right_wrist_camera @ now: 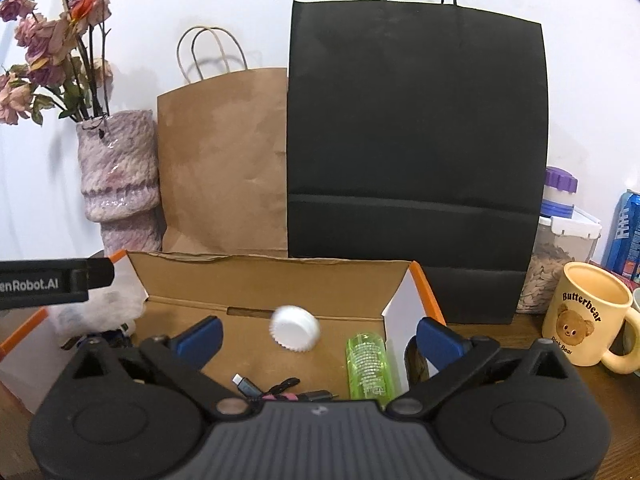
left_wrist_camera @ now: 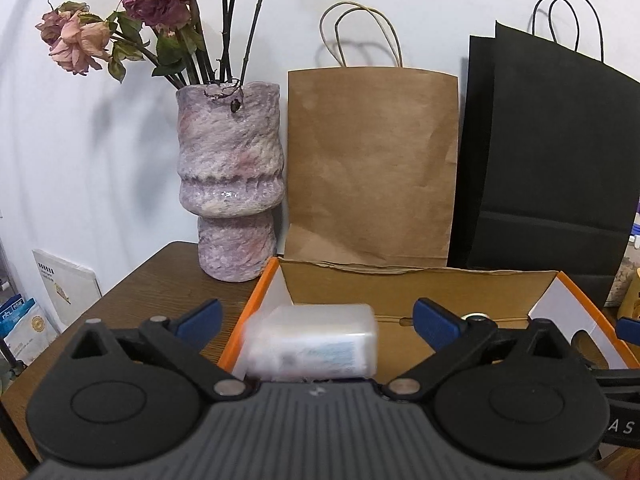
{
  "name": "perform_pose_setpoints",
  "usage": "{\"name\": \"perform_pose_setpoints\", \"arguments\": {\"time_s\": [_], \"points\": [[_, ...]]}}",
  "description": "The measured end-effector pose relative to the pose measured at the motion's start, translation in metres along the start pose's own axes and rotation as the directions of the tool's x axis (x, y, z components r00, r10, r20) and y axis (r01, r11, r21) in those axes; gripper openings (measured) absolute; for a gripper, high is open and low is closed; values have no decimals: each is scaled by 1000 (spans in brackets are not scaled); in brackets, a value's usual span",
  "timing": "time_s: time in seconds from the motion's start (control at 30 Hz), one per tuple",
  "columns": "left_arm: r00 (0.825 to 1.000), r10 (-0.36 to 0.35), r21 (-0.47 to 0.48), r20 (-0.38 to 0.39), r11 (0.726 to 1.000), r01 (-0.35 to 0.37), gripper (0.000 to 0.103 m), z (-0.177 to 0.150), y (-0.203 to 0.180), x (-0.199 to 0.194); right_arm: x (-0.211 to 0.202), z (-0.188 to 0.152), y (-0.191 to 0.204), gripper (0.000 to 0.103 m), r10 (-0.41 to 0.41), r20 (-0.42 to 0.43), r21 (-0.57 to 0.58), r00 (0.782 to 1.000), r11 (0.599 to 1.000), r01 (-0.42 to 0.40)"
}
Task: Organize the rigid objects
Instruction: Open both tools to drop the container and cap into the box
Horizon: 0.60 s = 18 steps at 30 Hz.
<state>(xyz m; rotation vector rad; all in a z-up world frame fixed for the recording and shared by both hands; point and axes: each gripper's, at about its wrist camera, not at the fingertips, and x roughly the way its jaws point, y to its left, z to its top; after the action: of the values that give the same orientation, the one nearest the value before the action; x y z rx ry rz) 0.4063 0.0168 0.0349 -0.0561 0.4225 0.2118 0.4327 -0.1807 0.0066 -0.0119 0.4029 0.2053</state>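
Note:
An open cardboard box with orange edges [left_wrist_camera: 420, 292] [right_wrist_camera: 256, 280] sits on the brown table. My left gripper [left_wrist_camera: 316, 316] is open above the box's left end. A blurred translucent white container [left_wrist_camera: 312, 344] is between and below its fingers, not gripped; it shows blurred in the right wrist view [right_wrist_camera: 100, 312]. My right gripper [right_wrist_camera: 318, 332] is open over the box. A white ribbed cap [right_wrist_camera: 295, 328] is in mid-air between its fingers, untouched. A green bottle [right_wrist_camera: 370, 368] and a cable [right_wrist_camera: 276, 392] lie in the box.
A mottled pink vase [left_wrist_camera: 230, 184] with dried roses, a brown paper bag [left_wrist_camera: 372, 160] and a black paper bag [right_wrist_camera: 416, 152] stand behind the box. A Butterbear mug [right_wrist_camera: 586, 316], a seed jar [right_wrist_camera: 552, 264] and a blue can [right_wrist_camera: 624, 232] stand at right.

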Motion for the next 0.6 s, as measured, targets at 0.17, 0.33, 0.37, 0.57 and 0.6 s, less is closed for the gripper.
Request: {"name": "perform_pose_setpoints", "arguments": {"time_s": [0.17,0.33,0.37,0.57,0.6], "points": [[1000,-4,-1,3,1000,4,103,2,3,-4,-6,2,0,103,2,9,0,1000,1000,-2],[1000,-22,-15,13,1000,23,103,6,9,-15,-16,5,0,103,-2,21,-3,1000,1000,2],[1000,-23,-14,16,1000,24,103,6,9,-18,-20,6,0,103,-3,25,-1,1000,1000,3],[999,-35,-4,29,999,36,103,8,13,-39,-45,10,-4,103,-4,49,-5,999,1000,4],[999,-39,1,30,999,39,103,8,14,-42,-49,10,-4,103,-3,52,-4,999,1000,3]]}}
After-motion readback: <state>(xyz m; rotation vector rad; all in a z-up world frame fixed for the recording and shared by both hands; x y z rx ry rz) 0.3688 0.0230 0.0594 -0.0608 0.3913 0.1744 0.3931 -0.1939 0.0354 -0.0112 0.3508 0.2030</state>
